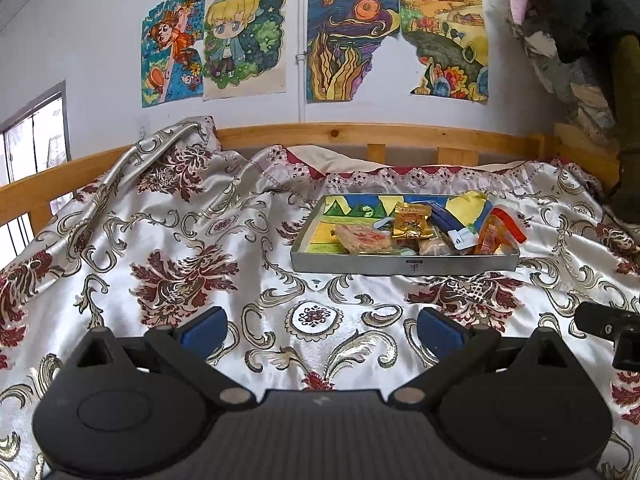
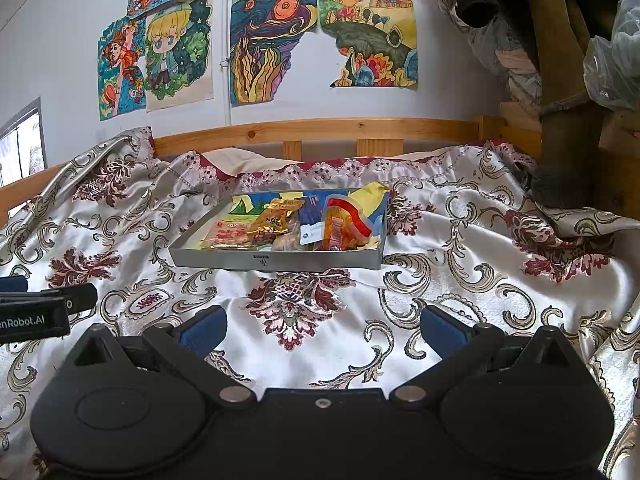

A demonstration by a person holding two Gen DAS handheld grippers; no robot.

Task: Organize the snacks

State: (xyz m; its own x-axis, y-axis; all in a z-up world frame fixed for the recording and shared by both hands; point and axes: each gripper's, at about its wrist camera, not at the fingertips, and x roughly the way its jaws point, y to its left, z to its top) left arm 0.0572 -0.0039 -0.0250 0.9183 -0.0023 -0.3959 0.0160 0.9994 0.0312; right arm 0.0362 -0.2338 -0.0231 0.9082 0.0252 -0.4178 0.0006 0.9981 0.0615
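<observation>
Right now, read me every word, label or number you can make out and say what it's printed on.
"enRobot.AI": on the left gripper at the frame's left edge in the right wrist view; the word's start is cut off.
Small dark label on the tray front wall: too small to read.
Print on the gold packet and the pink packet: blurred, unreadable.
White tag on the blue packet: unreadable.
Drawings on the wall: no readable words.

"enRobot.AI" on left tool (image 2: 32, 312) (first letters cut off)
</observation>
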